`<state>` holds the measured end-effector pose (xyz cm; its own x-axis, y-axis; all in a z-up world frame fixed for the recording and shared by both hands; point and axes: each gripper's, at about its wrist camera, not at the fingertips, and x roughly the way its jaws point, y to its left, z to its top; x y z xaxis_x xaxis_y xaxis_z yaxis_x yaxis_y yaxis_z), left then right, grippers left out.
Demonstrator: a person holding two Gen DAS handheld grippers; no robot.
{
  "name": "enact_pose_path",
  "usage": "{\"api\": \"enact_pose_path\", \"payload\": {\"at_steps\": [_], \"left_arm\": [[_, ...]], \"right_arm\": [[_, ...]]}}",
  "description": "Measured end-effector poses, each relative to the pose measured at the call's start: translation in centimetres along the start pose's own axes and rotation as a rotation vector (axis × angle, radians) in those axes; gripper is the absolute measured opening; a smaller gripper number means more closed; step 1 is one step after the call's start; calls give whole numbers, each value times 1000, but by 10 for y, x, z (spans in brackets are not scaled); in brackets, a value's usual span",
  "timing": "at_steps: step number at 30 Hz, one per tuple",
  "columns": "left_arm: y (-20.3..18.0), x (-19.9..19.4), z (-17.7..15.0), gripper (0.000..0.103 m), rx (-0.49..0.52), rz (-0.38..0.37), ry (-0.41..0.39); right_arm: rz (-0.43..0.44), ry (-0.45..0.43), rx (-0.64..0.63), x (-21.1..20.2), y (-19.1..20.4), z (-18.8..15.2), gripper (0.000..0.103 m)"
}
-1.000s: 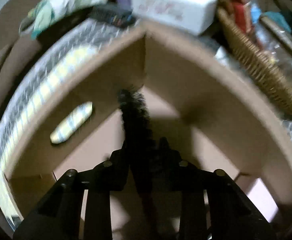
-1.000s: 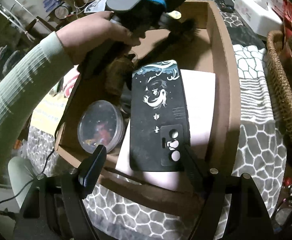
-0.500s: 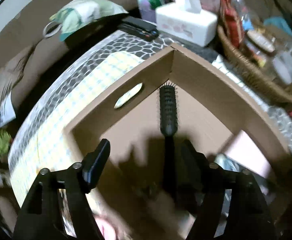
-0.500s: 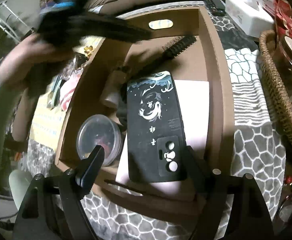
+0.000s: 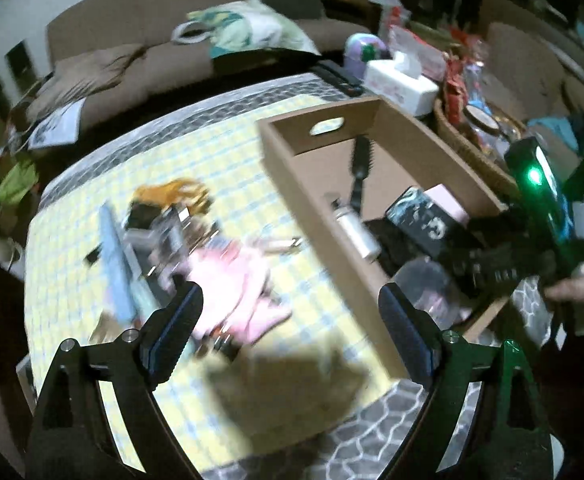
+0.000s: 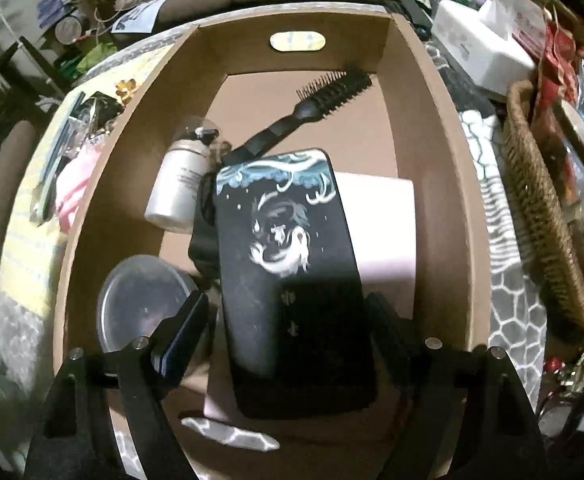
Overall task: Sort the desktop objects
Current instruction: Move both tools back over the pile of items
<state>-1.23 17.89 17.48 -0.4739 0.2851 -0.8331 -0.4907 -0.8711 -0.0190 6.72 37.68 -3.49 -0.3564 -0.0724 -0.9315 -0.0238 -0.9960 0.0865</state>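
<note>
A cardboard box [image 6: 424, 128] holds a black hairbrush [image 6: 312, 108], a white bottle [image 6: 180, 184], a black case with a white fish design [image 6: 292, 264] on a pink box [image 6: 384, 232], and a round clear container [image 6: 140, 304]. My right gripper [image 6: 288, 332] is open and empty, low over the black case. My left gripper [image 5: 288, 320] is open and empty above the yellow checked cloth [image 5: 228, 152], left of the box [image 5: 320, 208]. A blurred pile of loose items [image 5: 180, 248] with a pink piece lies ahead of it. The hairbrush [image 5: 360, 164] shows in the box.
A wicker basket [image 6: 540, 216] full of items stands right of the box. A white tissue box [image 6: 480, 48] is behind it. A sofa with a bag [image 5: 244, 36] lies beyond the table. The right hand and its gripper body [image 5: 548, 240] show at the right of the left wrist view.
My left gripper has let go of the hairbrush, opened, and swung back out of the box to the left over the cloth. The hairbrush now lies in the box. My right gripper moved slightly closer.
</note>
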Motion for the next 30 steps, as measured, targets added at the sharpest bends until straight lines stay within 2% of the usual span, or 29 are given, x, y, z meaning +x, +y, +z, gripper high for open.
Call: {"api": "enact_pose_path", "payload": {"at_steps": [2,6,8,12,19,22,27,30], "left_arm": [[12,-8,-15,89,-44,-8,-7],[31,-17,-38,89,-116,-27,-27],[37,-17,-47,89,-138,-29,-35],[50,-12,-59,89,-194,-61,-47],[68,5,-72,89,-267,-121,-65],[75,19,-77,89,-294,-129,-32],[80,15,-75,90,-292,-124,-58],[87,12,-80,90,-315,-105,-60]], "right_arm": [[-41,-14,-10,0,6,7,82],[-63,-32,-8,2,18,26,82],[-114,-39,-41,5,26,36,82],[-193,1,-94,20,33,48,82],[-330,28,-113,23,12,51,82],[-323,29,-95,15,0,45,81],[-154,-70,-1,-21,2,41,82],[-93,-133,-4,-43,28,43,85]]}}
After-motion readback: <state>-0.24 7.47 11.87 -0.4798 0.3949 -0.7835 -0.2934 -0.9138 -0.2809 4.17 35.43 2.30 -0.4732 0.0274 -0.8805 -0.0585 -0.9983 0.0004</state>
